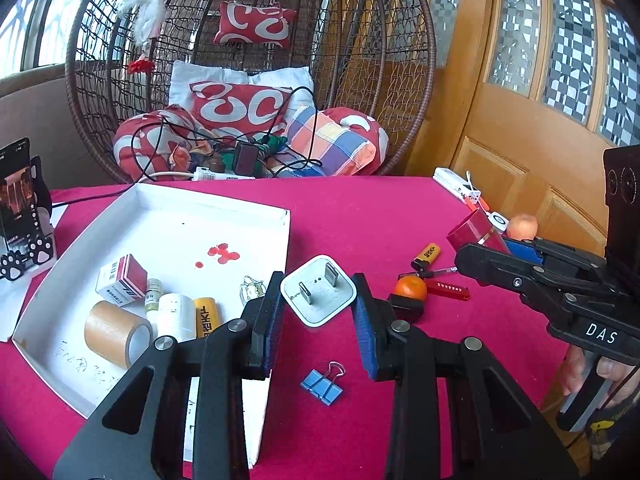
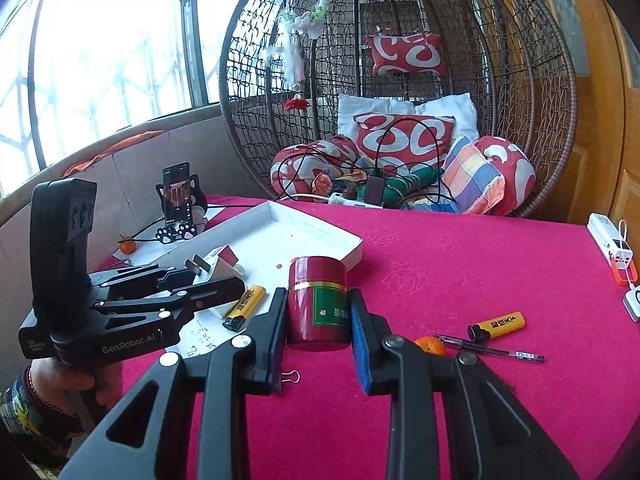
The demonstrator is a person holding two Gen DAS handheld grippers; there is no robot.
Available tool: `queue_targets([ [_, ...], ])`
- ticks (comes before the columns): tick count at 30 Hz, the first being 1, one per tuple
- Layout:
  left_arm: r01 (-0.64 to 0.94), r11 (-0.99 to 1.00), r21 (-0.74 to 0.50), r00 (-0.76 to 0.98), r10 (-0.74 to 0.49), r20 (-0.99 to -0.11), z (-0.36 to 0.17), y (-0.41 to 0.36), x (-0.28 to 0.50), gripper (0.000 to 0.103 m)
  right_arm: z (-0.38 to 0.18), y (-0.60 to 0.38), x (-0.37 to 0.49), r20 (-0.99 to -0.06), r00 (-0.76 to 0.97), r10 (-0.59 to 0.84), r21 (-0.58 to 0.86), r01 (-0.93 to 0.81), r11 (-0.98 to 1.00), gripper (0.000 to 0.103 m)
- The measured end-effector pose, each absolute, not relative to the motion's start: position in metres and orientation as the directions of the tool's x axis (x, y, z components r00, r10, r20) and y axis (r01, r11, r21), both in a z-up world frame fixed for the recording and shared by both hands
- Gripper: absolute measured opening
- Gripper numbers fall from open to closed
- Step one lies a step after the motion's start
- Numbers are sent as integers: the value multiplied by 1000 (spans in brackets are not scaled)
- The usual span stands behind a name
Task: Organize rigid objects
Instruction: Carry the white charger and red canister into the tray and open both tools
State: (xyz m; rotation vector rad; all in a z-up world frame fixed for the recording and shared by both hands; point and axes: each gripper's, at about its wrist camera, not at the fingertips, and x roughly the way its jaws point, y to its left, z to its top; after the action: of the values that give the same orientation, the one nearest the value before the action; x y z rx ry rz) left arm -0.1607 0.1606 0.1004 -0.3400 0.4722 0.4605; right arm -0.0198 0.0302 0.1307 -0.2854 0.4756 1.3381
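My left gripper (image 1: 318,296) is shut on a white plug adapter (image 1: 318,295), held above the pink table beside the white tray (image 1: 224,216). It also shows in the right wrist view (image 2: 200,276) at the left. My right gripper (image 2: 318,308) is shut on a dark red jar (image 2: 318,304) with a green label, upright, near the tray's corner. In the left wrist view the right gripper (image 1: 476,248) with the jar (image 1: 472,230) shows at the right. The tray (image 2: 316,224) holds a tape roll (image 1: 116,330), a small box (image 1: 122,280), bottles and a yellow lighter (image 1: 206,316).
On the pink cloth lie a blue binder clip (image 1: 322,386), an orange (image 1: 411,288), a yellow lighter (image 1: 428,256), a pen (image 2: 488,348) and a red strip (image 1: 448,289). A phone on a stand (image 1: 18,204) is at left. A power bank (image 2: 610,240) lies at the right edge. A wicker chair stands behind.
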Motion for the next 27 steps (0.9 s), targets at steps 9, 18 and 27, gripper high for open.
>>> queue_targets([
  [9,-520,823,-228,791,363,-493,101,171,-173,32,131,50,-31,-494,119,861,79,-980,181,28],
  [18,-553,804,-219,777,403,-484,108,192,-181,32,133,76,-36,-514,88,853,89,-984,155,28],
  [27,-624,756,-198,726,468,-504,110,238,-185,32,131,111,-44,-544,79,835,60,-989,132,28],
])
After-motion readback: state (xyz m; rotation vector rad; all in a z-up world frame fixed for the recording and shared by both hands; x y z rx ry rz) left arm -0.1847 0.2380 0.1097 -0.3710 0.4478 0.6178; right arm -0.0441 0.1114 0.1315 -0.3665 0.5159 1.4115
